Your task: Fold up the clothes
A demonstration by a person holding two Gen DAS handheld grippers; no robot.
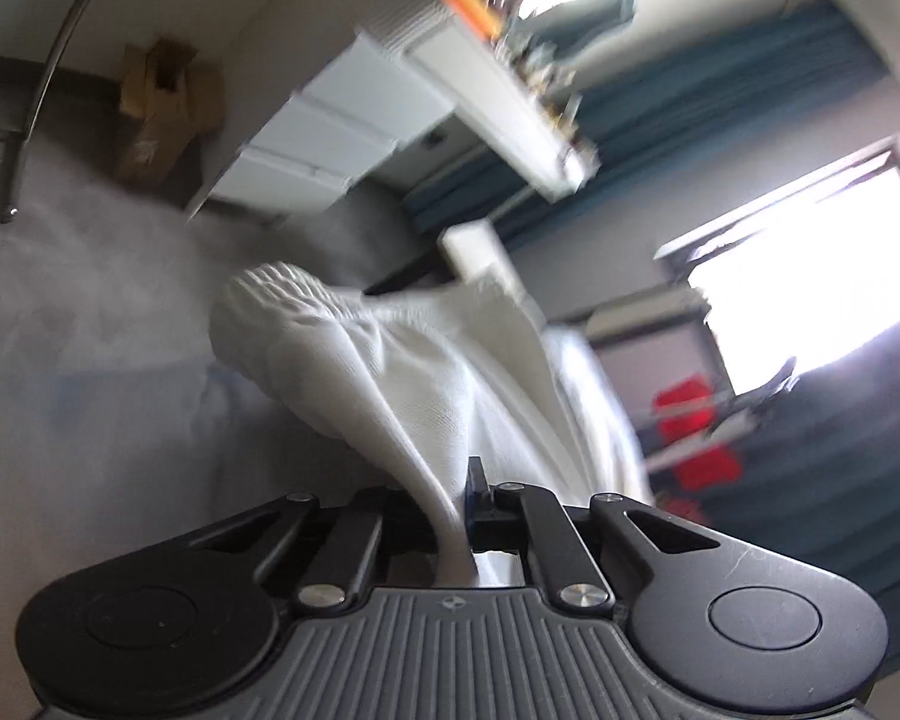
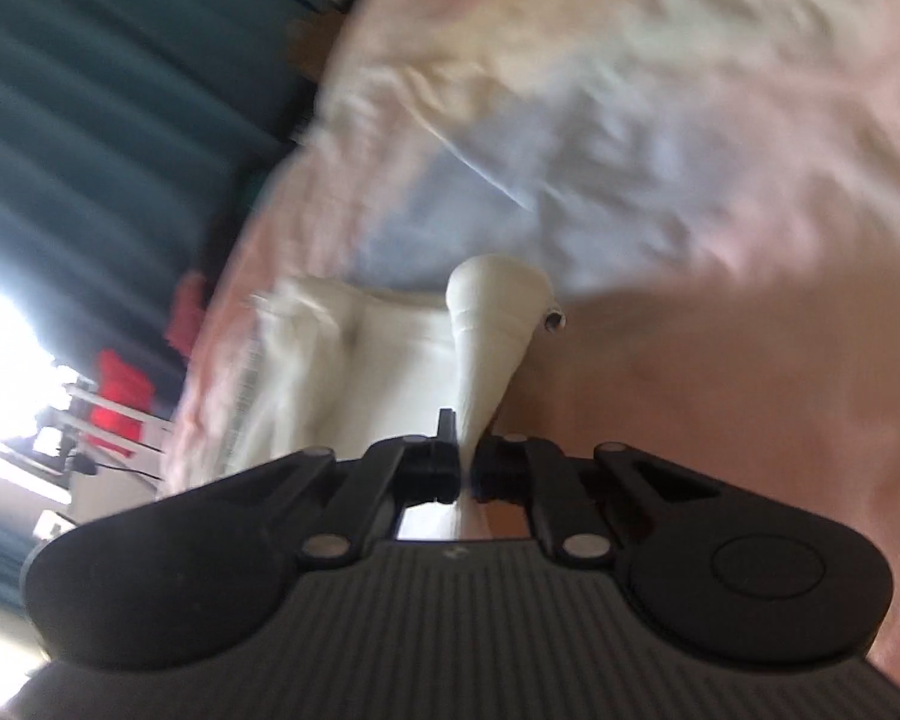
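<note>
A white garment [image 1: 402, 360] with a gathered elastic edge hangs lifted in the left wrist view, above the grey-looking bed. My left gripper [image 1: 465, 504] is shut on a pulled fold of it. In the right wrist view the same white garment [image 2: 390, 360] stretches over the pink and pale blue bedsheet [image 2: 690, 180]. My right gripper [image 2: 465, 456] is shut on a bunched corner of it, beside a small metal eyelet [image 2: 555, 319]. Both views are tilted and blurred.
A white cabinet [image 1: 330, 138], a cardboard box [image 1: 162, 114], teal curtains [image 1: 720, 96] and a bright window [image 1: 810, 276] are behind. Red items on a rack [image 2: 117, 396] stand by the bed's edge. A curved metal rail [image 1: 48, 78] is at left.
</note>
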